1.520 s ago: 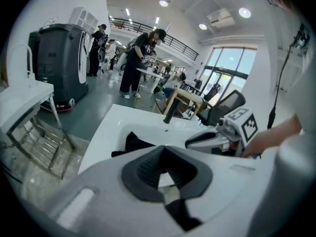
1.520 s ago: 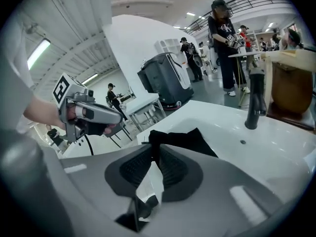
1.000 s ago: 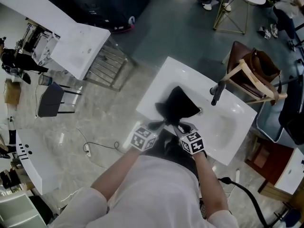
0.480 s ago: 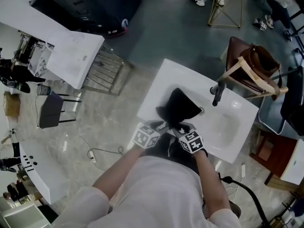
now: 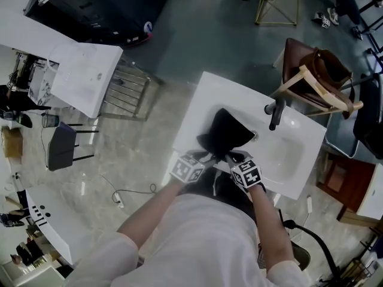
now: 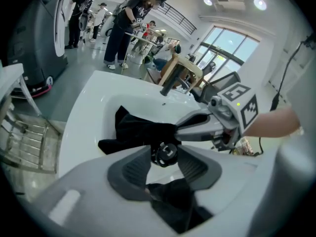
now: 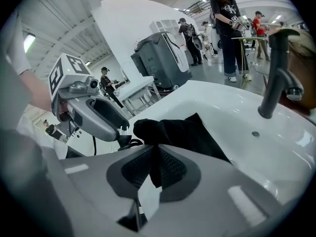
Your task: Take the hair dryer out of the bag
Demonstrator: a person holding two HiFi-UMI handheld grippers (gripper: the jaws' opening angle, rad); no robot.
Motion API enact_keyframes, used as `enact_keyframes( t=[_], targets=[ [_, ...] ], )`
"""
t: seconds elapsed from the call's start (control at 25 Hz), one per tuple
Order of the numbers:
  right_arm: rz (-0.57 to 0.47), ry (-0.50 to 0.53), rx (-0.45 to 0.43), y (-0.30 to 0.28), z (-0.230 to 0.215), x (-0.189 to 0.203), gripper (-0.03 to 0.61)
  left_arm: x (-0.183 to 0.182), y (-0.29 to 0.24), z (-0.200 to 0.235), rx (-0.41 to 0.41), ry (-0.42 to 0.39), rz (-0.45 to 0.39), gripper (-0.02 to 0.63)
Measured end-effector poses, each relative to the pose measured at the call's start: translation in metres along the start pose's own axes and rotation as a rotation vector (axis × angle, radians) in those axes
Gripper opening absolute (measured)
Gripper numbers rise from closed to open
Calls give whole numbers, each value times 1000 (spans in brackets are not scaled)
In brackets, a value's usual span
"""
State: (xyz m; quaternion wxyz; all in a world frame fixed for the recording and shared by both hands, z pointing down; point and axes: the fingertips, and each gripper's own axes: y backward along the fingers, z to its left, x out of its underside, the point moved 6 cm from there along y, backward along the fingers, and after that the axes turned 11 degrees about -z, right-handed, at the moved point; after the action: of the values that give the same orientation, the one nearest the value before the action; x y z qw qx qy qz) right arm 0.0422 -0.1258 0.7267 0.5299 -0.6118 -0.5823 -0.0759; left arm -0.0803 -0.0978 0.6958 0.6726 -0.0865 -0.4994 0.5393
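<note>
A black cloth bag [image 5: 226, 133] lies on the white counter [image 5: 200, 103] left of the basin. Both grippers meet at its near end. The jaws of my left gripper [image 6: 165, 151] stand apart and are opening. A small round black part [image 6: 167, 153] at the bag's mouth sits in the gap, free of the pads. My right gripper [image 7: 155, 158] is closing, and a fold of the bag's cloth [image 7: 192, 135] is pinched between its pads. The hair dryer itself is hidden. In the head view the left gripper [image 5: 208, 156] and right gripper [image 5: 231, 158] are almost touching.
A black faucet [image 5: 275, 115] stands behind the sunken basin [image 5: 287, 154] to the bag's right. A wooden chair with a brown bag [image 5: 320, 76] is beyond the sink. Several people stand at tables in the background [image 6: 128, 19].
Both grippers have kept to the bag's near end and sunk slightly towards it. The bag lies where it did.
</note>
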Motion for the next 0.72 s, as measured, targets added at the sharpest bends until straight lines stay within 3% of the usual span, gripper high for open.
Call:
enact_keyframes(
  t=[0.12,0.24,0.48,0.72],
  targets=[
    [-11,-18,33,1,-6,-4,25,-4,-7,0,36,21,20,177],
    [-28,-40,58,3,-12,-9,25,-7,-18,1,55,106,41,198],
    [-49,-76,97,7,-19,-14,25,-11,-40,9,-19,140,156,267],
    [-62,-100,126,13,-27,-14,25,-16,-54,22,14,298,269,254]
  ],
)
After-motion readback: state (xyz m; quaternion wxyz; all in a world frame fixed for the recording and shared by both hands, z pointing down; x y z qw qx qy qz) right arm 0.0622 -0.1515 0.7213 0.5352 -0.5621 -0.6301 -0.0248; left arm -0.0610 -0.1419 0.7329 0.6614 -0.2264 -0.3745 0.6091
